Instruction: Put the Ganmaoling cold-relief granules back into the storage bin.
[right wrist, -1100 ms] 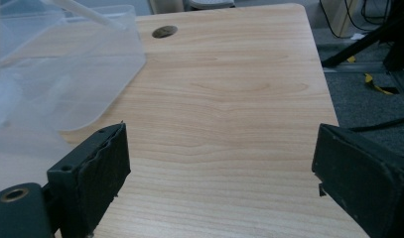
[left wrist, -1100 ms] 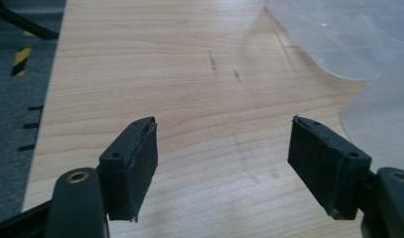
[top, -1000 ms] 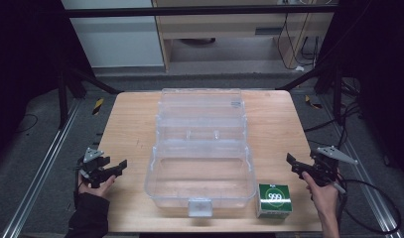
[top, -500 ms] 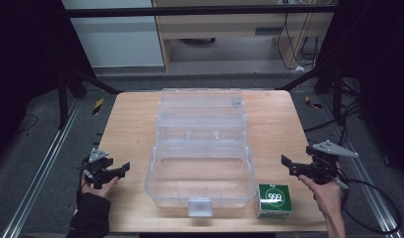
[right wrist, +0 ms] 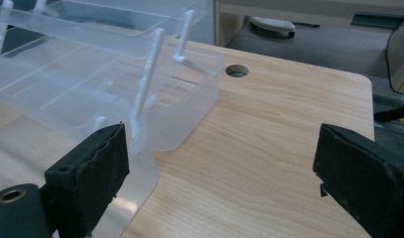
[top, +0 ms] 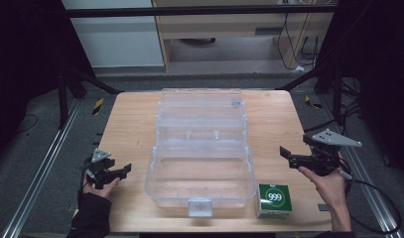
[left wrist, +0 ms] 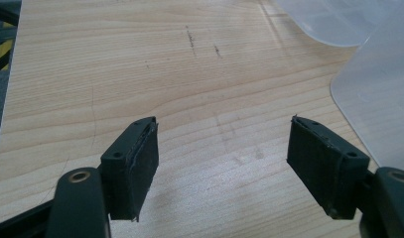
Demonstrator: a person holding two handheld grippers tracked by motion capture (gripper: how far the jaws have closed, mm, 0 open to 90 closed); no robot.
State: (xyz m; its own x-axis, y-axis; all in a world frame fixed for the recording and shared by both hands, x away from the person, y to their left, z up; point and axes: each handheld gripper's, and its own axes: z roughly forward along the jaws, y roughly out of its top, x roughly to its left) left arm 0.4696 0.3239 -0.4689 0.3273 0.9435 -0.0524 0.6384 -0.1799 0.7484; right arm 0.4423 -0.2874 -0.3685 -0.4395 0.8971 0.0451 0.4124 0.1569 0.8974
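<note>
On the wooden table [top: 130,129], left of the clear plastic organizer box [top: 199,148], the left gripper [top: 121,171] sits low over bare wood near the table's left edge, held in the person's left hand [top: 98,186]. Its fingers [left wrist: 135,163] stand wide apart and hold nothing; in the left gripper view bare wood grain lies between them, with the box's frosted corner [left wrist: 378,99] at the far right.

At centre, the box stands open, its tiered trays fanned out toward the far side of the table and its deep base nearest the person, with a latch tab [top: 199,207] on the front wall. Whether any compartment holds anything cannot be told.

Right of the box's front corner, just beside it, a small green carton marked "999" [top: 274,200] stands on the table near the front edge.

Farther right and well clear of the box wall, the right gripper [top: 289,154] hovers above the table in the right hand [top: 328,186], pointing toward the box. Its fingers [right wrist: 95,163] are likewise spread wide and empty; the right gripper view looks past them to the thin white tray struts [right wrist: 147,74].

Probable hazards: the box looks light and its struts slender, so a sideways approach from either side could shove it across the table or strain a strut. The carton, being near the front edge, could be toppled or pushed off by a low pass of the right hand.
</note>
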